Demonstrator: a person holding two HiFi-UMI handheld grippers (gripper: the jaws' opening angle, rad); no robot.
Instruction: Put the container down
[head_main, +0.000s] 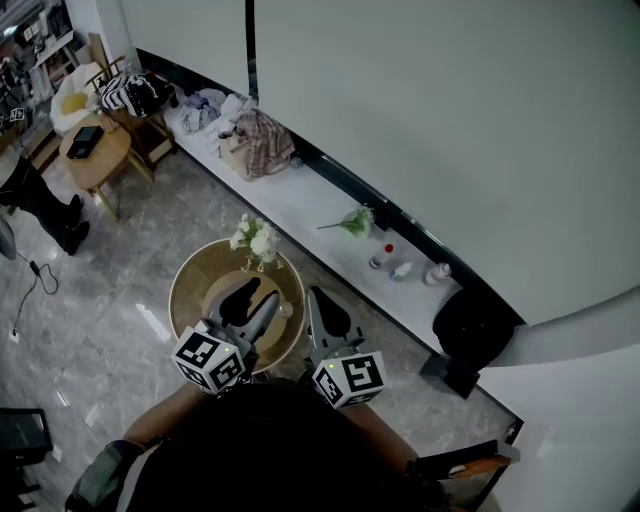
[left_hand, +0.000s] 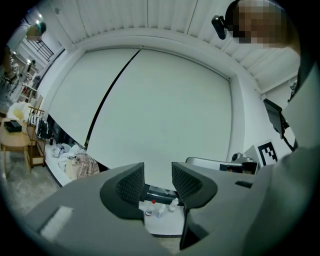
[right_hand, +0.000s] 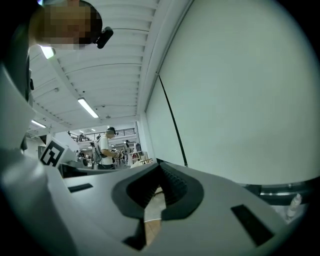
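Observation:
I hold both grippers up and level over a round wooden table (head_main: 185, 275). My left gripper (head_main: 262, 297) (left_hand: 157, 182) is shut with nothing in it; only a narrow slit shows between its ribbed pads (left_hand: 131, 184). My right gripper (head_main: 318, 300) (right_hand: 159, 187) is shut too, its fingertips meeting, and it holds nothing. No container is in either gripper. Three small bottles (head_main: 402, 268) (left_hand: 159, 209) stand on the white ledge (head_main: 310, 205) along the wall, beyond the grippers.
A vase of white flowers (head_main: 256, 242) stands on the round table's far side. On the ledge lie a flower sprig (head_main: 355, 221) and bags and clothes (head_main: 255, 140). A black bag (head_main: 472, 325) sits on the floor at right. A second wooden table (head_main: 95, 155) is far left.

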